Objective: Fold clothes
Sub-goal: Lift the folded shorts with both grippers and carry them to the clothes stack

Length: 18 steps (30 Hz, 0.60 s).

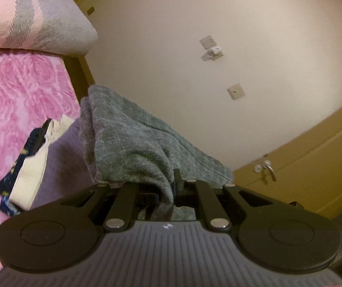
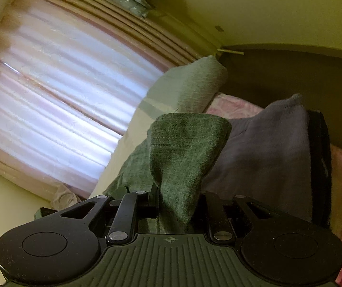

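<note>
**Grey-green garment held aloft by both grippers, above the bed**

Landmark: the bed with the pink rose cover (image 1: pixel 25 110).

- Left gripper (image 1: pixel 168 189): jaws clamped on an edge of the grey-green knit garment (image 1: pixel 132 141). Cloth runs up and away from the fingers, clear of the bed
- Right gripper (image 2: pixel 178 203): jaws closed on another part of the same garment, a hemmed edge with a visible stitch line standing above the fingers
- Garment position: lifted over the bed, hanging slack between the two grips
- Purple cloth (image 1: pixel 61 157) lies on the bed below the garment; beside it, a cream and navy item (image 1: pixel 25 179). Striped pillow (image 1: pixel 27 12) at the head of the bed
- Step, as judged: garment is mid-handling, either being spread out or carried over for a fold; cannot tell which
- Next move calls for even tension between both grips so the edges stay matched
- Containers: none in view
</note>
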Each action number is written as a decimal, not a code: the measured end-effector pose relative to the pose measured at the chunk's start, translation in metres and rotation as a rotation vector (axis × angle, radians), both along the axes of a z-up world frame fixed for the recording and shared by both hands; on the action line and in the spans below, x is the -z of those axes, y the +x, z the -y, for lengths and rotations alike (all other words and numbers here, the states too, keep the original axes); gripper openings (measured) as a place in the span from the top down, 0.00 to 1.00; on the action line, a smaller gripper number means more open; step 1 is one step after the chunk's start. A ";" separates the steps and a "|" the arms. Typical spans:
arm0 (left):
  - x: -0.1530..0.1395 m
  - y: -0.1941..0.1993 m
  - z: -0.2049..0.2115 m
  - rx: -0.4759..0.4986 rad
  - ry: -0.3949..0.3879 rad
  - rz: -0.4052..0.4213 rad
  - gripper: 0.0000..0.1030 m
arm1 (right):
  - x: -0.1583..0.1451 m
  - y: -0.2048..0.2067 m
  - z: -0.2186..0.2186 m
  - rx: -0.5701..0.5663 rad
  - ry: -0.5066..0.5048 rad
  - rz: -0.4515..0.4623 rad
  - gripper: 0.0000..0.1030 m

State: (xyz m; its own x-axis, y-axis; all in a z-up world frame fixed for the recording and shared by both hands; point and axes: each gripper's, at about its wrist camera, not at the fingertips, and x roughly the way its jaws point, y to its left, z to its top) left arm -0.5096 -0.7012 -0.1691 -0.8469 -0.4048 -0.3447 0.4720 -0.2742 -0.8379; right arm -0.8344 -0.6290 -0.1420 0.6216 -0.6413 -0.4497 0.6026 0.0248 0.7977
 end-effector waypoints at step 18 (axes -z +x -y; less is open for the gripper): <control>0.065 -0.028 0.083 0.028 0.091 0.085 0.97 | 0.083 -0.045 0.061 0.115 0.225 0.090 0.85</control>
